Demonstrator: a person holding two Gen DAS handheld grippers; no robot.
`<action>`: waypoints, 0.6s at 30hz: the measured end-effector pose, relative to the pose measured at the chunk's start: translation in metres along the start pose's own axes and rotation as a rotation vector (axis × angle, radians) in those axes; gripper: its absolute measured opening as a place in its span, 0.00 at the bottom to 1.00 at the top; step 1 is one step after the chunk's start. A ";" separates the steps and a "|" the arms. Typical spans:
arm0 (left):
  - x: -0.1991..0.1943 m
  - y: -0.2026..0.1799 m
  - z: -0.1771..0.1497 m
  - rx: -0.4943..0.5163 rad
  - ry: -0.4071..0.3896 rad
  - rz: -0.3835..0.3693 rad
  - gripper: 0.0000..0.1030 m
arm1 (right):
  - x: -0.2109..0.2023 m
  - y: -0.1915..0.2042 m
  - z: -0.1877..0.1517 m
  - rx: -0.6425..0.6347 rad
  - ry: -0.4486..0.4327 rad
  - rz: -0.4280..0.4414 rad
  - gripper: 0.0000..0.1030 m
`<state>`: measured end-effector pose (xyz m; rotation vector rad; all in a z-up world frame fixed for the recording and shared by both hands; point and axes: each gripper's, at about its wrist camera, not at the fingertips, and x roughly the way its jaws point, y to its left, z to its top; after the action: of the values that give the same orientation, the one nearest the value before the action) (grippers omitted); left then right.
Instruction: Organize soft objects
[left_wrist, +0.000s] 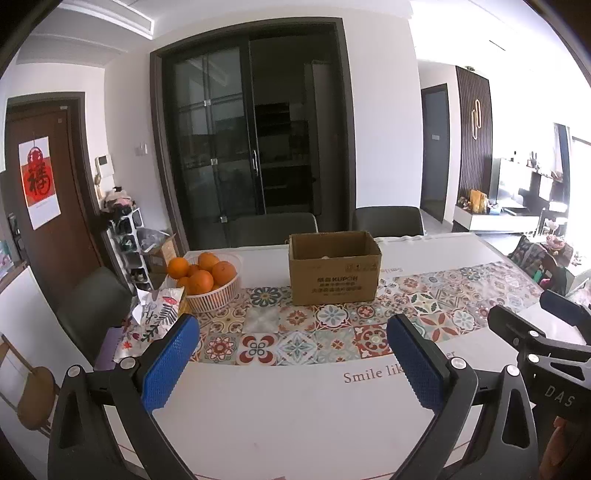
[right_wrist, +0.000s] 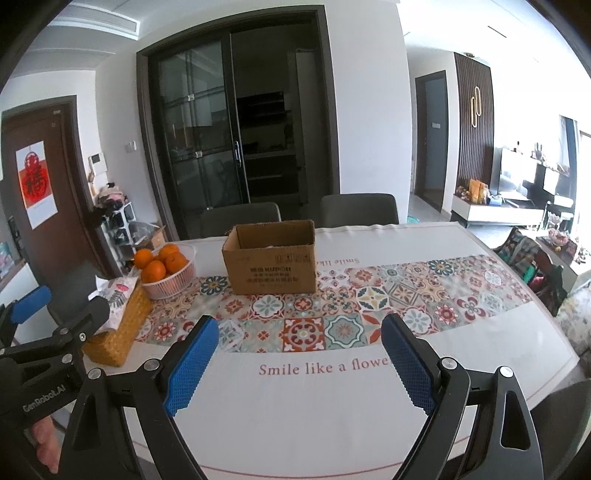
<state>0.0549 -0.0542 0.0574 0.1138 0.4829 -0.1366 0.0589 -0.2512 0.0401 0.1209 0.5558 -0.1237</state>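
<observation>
An open brown cardboard box (left_wrist: 334, 271) (right_wrist: 271, 258) stands on the patterned runner near the table's far side; something pale lies at its bottom, too small to make out. My left gripper (left_wrist: 293, 328) hovers open over the near part of the table, with nothing between its blue pads. My right gripper (right_wrist: 299, 332) is likewise open and empty, beside the left one. Each gripper shows at the edge of the other's view, held by a hand. No loose soft object lies on the table between the grippers and the box.
A white basket of oranges (left_wrist: 207, 284) (right_wrist: 168, 271) sits left of the box. A woven tissue box with a floral cover (right_wrist: 118, 321) (left_wrist: 162, 310) stands at the table's left edge. Chairs (right_wrist: 360, 208) line the far side, and another chair (left_wrist: 92, 302) stands at the left.
</observation>
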 end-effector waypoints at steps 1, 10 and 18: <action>-0.002 -0.001 0.000 0.001 -0.003 0.001 1.00 | -0.001 0.000 0.000 0.000 0.000 0.000 0.88; -0.009 -0.002 -0.002 0.009 -0.010 0.001 1.00 | -0.012 -0.001 -0.005 0.003 -0.006 0.003 0.88; -0.013 -0.002 -0.003 0.001 -0.008 -0.009 1.00 | -0.015 0.000 -0.006 0.000 -0.011 0.002 0.88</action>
<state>0.0423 -0.0548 0.0608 0.1122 0.4752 -0.1457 0.0434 -0.2493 0.0429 0.1202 0.5447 -0.1225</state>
